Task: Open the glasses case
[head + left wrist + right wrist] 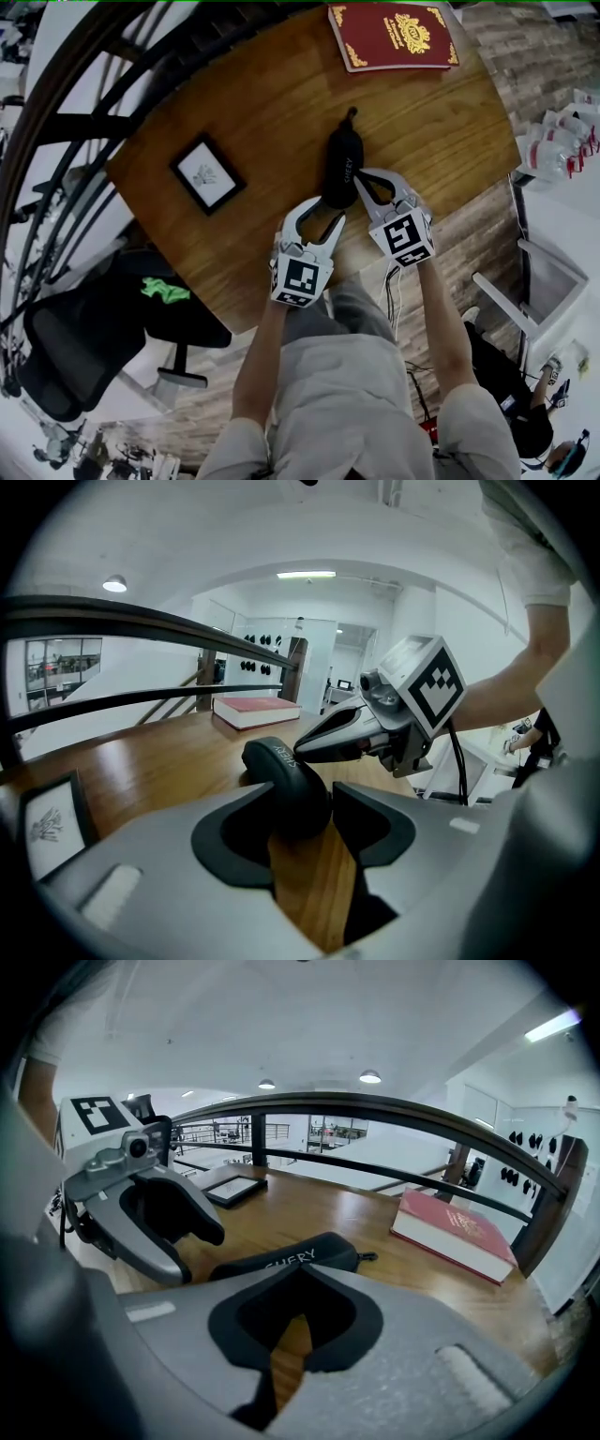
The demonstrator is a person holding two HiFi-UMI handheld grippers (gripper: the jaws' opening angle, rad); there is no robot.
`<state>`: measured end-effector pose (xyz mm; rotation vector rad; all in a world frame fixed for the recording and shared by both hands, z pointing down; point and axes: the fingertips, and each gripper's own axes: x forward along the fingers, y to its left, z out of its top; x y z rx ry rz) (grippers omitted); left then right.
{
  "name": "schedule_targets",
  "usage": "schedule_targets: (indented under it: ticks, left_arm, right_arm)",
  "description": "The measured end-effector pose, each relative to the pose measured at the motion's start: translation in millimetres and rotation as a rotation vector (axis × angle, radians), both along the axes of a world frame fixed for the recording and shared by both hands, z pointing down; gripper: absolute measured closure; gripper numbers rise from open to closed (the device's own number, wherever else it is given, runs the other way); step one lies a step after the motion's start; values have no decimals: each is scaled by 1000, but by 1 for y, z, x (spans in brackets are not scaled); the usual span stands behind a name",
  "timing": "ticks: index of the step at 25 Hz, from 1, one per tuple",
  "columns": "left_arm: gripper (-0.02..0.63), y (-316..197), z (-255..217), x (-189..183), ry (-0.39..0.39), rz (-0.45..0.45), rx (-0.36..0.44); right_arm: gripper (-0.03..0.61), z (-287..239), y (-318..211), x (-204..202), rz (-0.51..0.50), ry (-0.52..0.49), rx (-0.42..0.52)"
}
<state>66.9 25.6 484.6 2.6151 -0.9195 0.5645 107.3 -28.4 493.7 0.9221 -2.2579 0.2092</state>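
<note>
Currently: black glasses case flat on wooden surface, near end between spread left tongs, seemingly unpinched; right tongs pressed together alongside.

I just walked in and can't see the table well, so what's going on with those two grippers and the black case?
A person holds a gripper in each hand over a wooden table. The left gripper has its jaws apart around the near end of the black glasses case. The right gripper, jaws together, has its tip at the case's side. The case looks closed and isn't open yet.
</note>
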Motion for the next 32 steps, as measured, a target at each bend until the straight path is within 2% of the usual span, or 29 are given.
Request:
schedule_targets:
  ticks: [4,9,12,18,23,26,28,32]
  left_arm:
    - [359,-2,5,0,15,-15,-15]
    - [333,-8,15,-7,-42,-46,-15]
    - [296,-12,19,-10,-71,-67,-10]
    - [221,-17,33,-7,-126,-110,-10]
    - [224,-26,45,-5,-168,-183,-15]
    - [267,-32,49,-9,-217,-243,-12]
    - [272,-35,51,-11,-248,-278,-12]
    - [279,-39,54,-12,-288,-307,-9]
  right_arm:
    - [577,-4,-3,-13,-49,-6,0]
    - [575,-11,-7,-29,-97,-50,-4]
    - [575,-14,-9,-36,-117,-55,-7]
    - [575,-18,-12,-55,-153,-136,-15]
    - [575,-19,-16,-65,-161,-194,-32]
    - [575,-20,-17,-70,-157,-227,-46]
    - [575,-21,-18,-71,-152,-249,-56]
    - [575,-21,-19,-70,-142,-273,-65]
